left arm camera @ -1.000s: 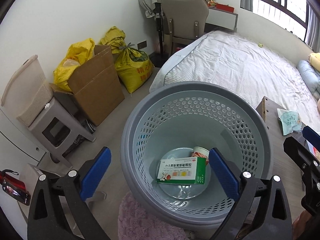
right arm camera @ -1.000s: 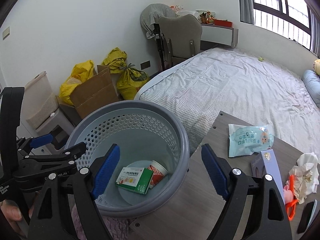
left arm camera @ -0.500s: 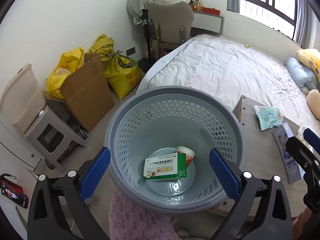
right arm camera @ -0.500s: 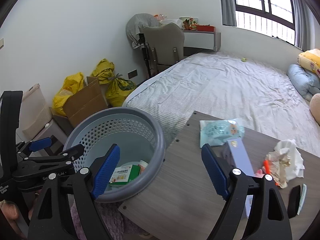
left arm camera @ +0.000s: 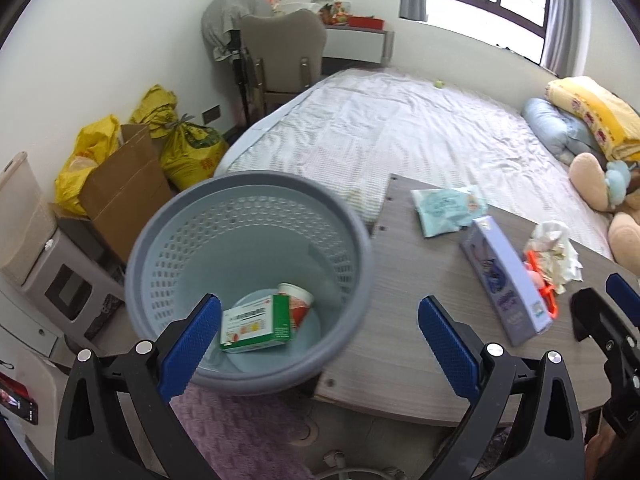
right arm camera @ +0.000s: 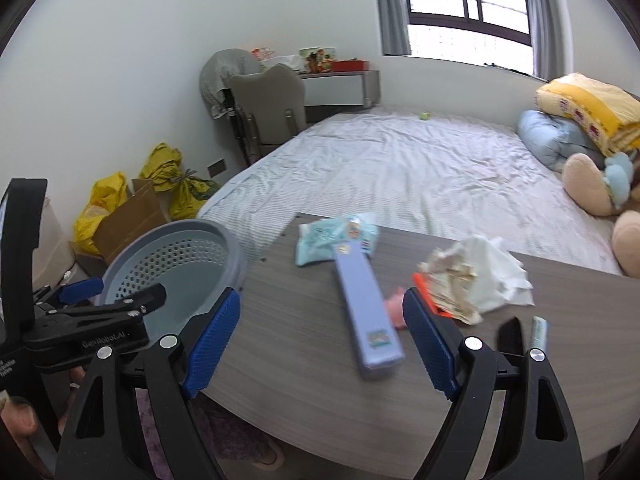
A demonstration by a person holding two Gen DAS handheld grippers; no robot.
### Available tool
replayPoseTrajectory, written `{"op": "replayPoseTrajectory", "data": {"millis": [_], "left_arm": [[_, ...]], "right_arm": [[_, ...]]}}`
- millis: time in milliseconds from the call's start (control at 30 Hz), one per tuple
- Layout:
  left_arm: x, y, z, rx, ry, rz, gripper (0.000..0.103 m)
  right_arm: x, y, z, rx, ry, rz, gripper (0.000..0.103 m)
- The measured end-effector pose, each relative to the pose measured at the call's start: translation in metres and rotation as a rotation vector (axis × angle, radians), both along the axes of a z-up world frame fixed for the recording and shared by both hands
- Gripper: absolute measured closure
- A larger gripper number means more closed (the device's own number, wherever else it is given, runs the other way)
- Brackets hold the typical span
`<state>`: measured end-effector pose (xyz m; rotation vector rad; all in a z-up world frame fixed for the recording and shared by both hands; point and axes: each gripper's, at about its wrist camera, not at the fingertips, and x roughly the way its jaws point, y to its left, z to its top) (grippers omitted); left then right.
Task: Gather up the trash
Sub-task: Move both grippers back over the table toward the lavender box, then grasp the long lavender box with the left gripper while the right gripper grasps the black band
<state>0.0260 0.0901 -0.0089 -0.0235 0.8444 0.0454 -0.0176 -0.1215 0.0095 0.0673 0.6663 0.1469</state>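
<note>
A grey perforated basket (left arm camera: 152, 240) stands left of the wooden table (left arm camera: 400, 360); inside lie a green-white medicine box (left arm camera: 256, 324) and a paper cup (left arm camera: 298, 304). On the table lie a pale blue wipes packet (right arm camera: 332, 236), a long lilac box (right arm camera: 366, 308), a crumpled white tissue (right arm camera: 480, 276), an orange item (right arm camera: 424, 288) and a pink item (right arm camera: 396, 308). My left gripper (left arm camera: 320, 344) is open, above the basket's near rim and table corner. My right gripper (right arm camera: 320, 340) is open, above the table, near the lilac box.
A bed (right arm camera: 400, 168) lies behind the table, with pillows and plush toys (right arm camera: 596, 184) at right. Yellow bags (left arm camera: 188, 148), a cardboard box (left arm camera: 124, 192) and a stool (left arm camera: 60, 284) line the left wall. A chair (right arm camera: 272, 108) stands at the back. A purple rug (left arm camera: 240, 432) lies below.
Both grippers have swung right and back from over the basket toward the table. The table's items have come into view. Both stay open and empty.
</note>
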Motion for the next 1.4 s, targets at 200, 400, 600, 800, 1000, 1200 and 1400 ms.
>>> {"op": "replayPoseTrajectory", "data": {"millis": [200,400,600,800,1000,1200,1400], "left_arm": [[-0.008,-0.05,0.006,0.03,-0.017,-0.084,0.006],[-0.016,-0.095,0.007,0.041,-0.016,-0.17,0.006],[-0.022,-0.135,-0.003,0.05,0.01,-0.233,0.006],[-0.02,-0.162,-0.011,0.053,0.021,-0.267,0.006],[-0.005,-0.177,-0.025,0.057,0.06,-0.262,0.006],[0.004,-0.172,-0.037,0.072,0.082,-0.224,0.006],[0.015,-0.16,-0.041,0.086,0.082,-0.177,0.006]], "right_arm": [[-0.027,-0.052,-0.006,0.005,0.007,-0.11,0.023],[-0.05,-0.1,-0.013,0.005,0.019,-0.209,0.023],[-0.066,-0.143,-0.022,0.024,0.033,-0.289,0.023],[-0.071,-0.174,-0.037,0.028,0.054,-0.34,0.023],[-0.062,-0.197,-0.062,0.056,0.11,-0.368,0.023],[-0.041,-0.206,-0.079,0.06,0.155,-0.363,0.023],[-0.027,-0.2,-0.088,0.066,0.169,-0.337,0.023]]}}
